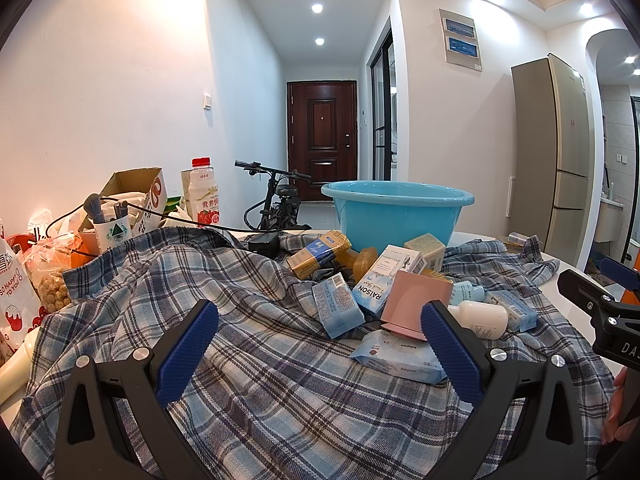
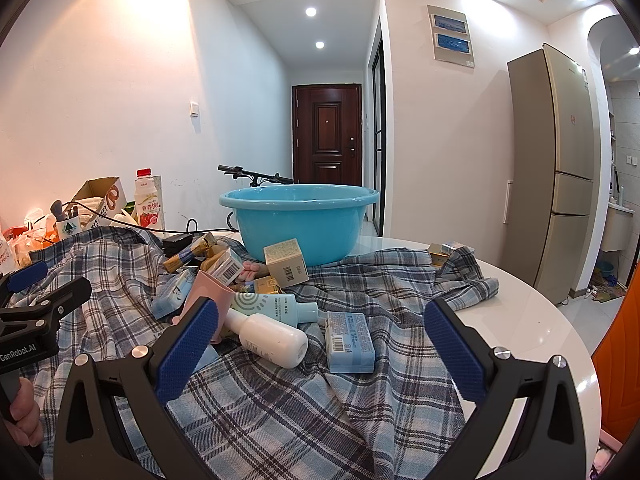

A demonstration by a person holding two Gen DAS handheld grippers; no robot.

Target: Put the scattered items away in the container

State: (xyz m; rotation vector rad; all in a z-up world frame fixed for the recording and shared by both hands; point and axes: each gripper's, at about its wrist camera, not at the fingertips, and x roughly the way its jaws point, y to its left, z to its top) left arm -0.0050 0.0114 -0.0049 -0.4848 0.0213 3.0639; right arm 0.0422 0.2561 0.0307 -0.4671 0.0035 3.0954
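Scattered items lie in a heap on a blue checked shirt point(image 2: 280, 400) that is spread over the white tabletop point(image 2: 540, 320). Nearest the right gripper point(image 2: 320, 344) are a white bottle point(image 2: 268, 334) lying on its side and a light blue packet point(image 2: 350, 342) just beside it. This gripper hangs low over the shirt with its blue jaws wide apart and nothing between them. The left gripper point(image 1: 320, 344) also has its jaws wide open and holds nothing. It sits low over the shirt too, and a hand point(image 2: 22, 412) grips its handle. Just past its right jaw are a pink cup point(image 1: 416, 300) tipped on its side and a flat pack of wipes point(image 1: 396, 356). A little farther are a white and blue box point(image 1: 390, 276), a gold and blue box point(image 1: 318, 252) and a cream box point(image 2: 286, 266) that touches the bowl. The big blue bowl point(image 2: 298, 224) stands at the back of the heap, upright on the tabletop. I cannot tell what is inside it. On the far left are a bag of snacks point(image 1: 48, 276), a cardboard box point(image 1: 136, 196) with a brush cup point(image 1: 112, 228) in front, and a drink bottle point(image 1: 203, 196) with a red cap. Far behind stand a bicycle point(image 1: 276, 200), a brown door point(image 1: 322, 140) and a tall fridge point(image 2: 552, 168).
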